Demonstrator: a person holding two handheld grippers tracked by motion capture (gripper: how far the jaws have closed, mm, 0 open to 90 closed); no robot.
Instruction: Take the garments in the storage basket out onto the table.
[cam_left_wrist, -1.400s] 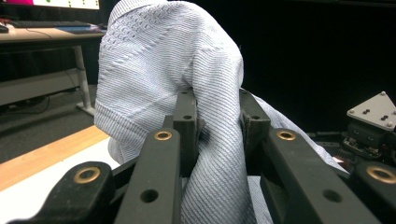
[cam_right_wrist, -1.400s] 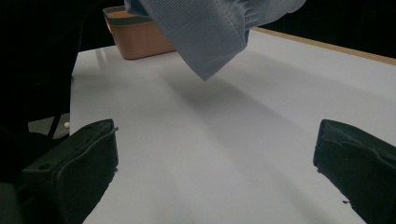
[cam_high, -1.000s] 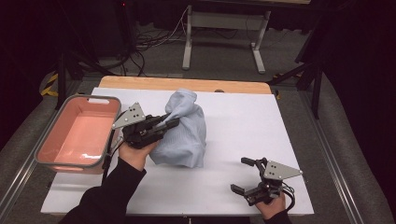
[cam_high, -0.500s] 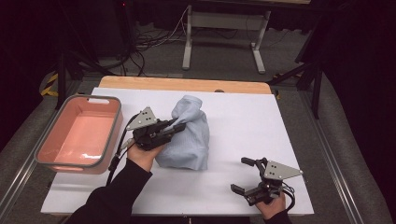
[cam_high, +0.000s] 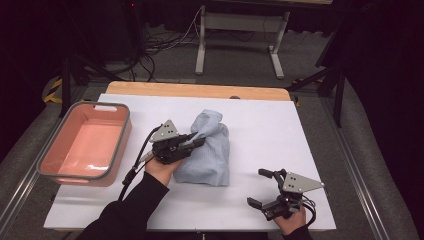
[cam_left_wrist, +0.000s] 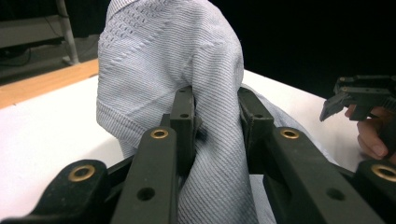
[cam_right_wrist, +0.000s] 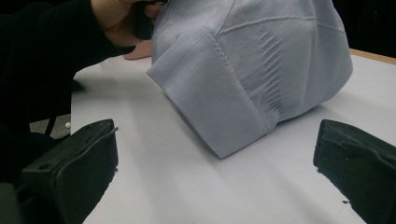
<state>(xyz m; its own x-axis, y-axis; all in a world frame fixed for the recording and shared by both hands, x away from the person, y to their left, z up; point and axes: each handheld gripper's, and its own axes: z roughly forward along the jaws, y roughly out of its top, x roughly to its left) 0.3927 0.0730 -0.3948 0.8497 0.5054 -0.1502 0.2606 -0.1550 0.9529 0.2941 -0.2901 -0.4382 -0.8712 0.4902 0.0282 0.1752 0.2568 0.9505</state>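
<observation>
White tabletop (cam_high: 260, 125), dark cluttered room

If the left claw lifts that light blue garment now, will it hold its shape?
Probably not: the light blue garment bunches into soft folds between the left claw's jaws, so it should droop. Likely light. The ribbed knit likely won't slip.

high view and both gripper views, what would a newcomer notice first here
The pale blue cloth bunched mid-table draws the eye first, with the left gripper clamped on a raised fold of it. Next comes the pink tub at the table's left edge, then the right gripper open near the front right corner, pointed at the cloth.
</observation>
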